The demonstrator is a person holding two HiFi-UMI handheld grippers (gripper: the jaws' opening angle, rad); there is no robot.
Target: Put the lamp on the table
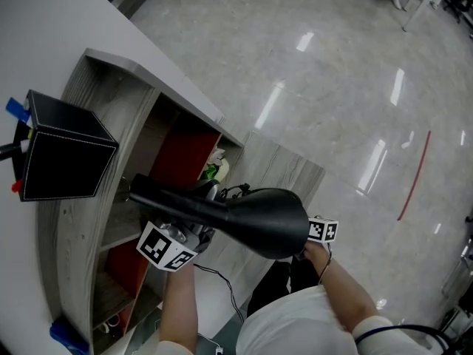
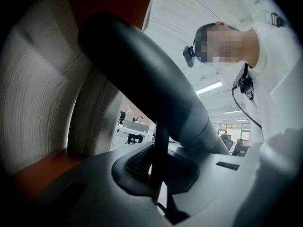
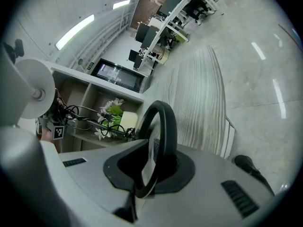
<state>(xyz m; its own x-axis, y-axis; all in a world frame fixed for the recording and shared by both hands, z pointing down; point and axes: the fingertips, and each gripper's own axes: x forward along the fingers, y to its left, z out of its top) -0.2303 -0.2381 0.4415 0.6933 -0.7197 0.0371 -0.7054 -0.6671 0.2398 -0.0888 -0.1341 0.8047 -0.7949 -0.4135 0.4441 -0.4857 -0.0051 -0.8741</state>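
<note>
Over the shelf [image 1: 74, 220], lamp [image 1: 251, 213] whole from the head only, close views showing left gripper [image 2: 158, 174] clamped on its thin part [image 2: 160, 141], right gripper [image 3: 152, 167] on its ring [image 3: 165, 122].

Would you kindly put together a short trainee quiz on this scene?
1. True or false: the lamp stands on the table.
2. Which grips the black ring? A left claw, B right claw.
3. What plant sits in the shelf?
Key: 1 false, it is held in the air; 2 B; 3 flowers.
</note>
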